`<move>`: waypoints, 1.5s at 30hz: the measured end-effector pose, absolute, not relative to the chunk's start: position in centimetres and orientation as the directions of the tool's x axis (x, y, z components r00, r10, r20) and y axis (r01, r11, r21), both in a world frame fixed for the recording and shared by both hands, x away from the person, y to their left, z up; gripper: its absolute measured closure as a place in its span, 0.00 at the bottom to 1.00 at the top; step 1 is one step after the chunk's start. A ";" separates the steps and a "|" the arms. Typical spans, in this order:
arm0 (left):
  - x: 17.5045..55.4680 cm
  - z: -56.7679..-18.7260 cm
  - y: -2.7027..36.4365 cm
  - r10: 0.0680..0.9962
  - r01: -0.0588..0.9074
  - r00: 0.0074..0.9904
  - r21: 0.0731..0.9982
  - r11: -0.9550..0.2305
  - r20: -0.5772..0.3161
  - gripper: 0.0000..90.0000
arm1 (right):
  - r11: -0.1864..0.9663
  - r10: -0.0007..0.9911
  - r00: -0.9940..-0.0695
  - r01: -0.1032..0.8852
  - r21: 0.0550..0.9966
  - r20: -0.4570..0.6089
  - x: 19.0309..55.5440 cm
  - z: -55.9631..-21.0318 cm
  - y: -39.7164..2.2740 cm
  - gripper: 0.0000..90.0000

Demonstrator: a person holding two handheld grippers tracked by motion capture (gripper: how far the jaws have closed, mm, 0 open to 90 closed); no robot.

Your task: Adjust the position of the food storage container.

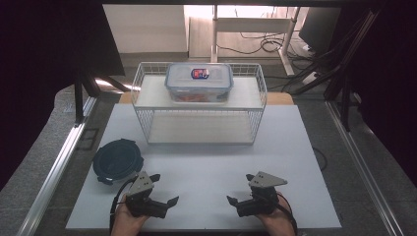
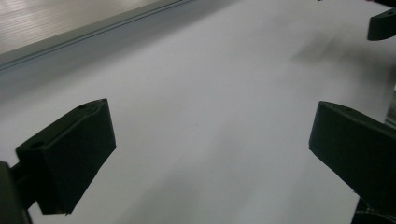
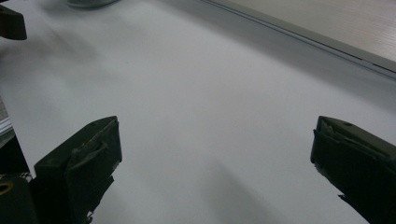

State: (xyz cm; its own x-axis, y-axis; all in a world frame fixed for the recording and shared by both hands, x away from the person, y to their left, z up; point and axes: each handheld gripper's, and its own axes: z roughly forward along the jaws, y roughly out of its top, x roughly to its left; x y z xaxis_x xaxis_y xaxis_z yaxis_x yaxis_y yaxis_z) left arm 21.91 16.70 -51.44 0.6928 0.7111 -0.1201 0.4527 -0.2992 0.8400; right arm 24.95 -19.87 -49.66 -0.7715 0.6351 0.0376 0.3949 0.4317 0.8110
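Broadly, a white board (image 1: 206, 167) covered the grey table, and at its far edge stood a white wire rack (image 1: 199, 103) with two shelves, one above the other. On the upper shelf sat a clear rectangular food container (image 1: 199, 83), lid clipped on, with a red and blue label on top and something orange showing through its wall. A round dark-blue container lid (image 1: 117, 160) lay flat on the board near its left edge, well apart from the rack and just beyond the left gripper (image 1: 164, 189). That gripper was held by a hand (image 1: 125, 219) at the near edge of the board, turned toward the middle of the board, its jaws spread wide with nothing between them; the left gripper view showed the same two black jaws far apart over bare white board. The right gripper (image 1: 241, 189) mirrored it on the other side, held by the other hand (image 1: 278, 221) and pointing inward, jaws likewise wide and empty, as the right gripper view confirmed. The two grippers faced each other across a bare stretch of board, apart and touching nothing. Cables (image 1: 268, 44) lay tangled on the floor beyond the table.
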 end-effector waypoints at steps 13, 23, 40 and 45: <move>24.4 -47.2 20.1 0.779 0.456 0.619 0.855 -0.248 -0.104 0.68 | 0.459 0.615 -0.789 0.379 0.804 0.021 24.9 -49.9 -19.0 0.03; 26.5 -47.0 27.1 0.886 0.501 0.449 0.855 -0.138 -0.120 1.00 | 0.487 0.595 -0.804 0.366 0.793 0.005 24.8 -50.0 -18.8 0.04; 26.7 -49.6 35.7 0.980 0.549 0.152 0.835 0.025 -0.129 1.00 | 0.509 0.589 -0.808 0.363 0.780 -0.009 24.8 -50.1 -18.6 0.04; 26.6 -50.6 36.9 0.988 0.567 0.099 0.823 0.039 -0.115 1.00 | 0.514 0.589 -0.808 0.365 0.776 -0.009 24.8 -50.2 -18.6 0.04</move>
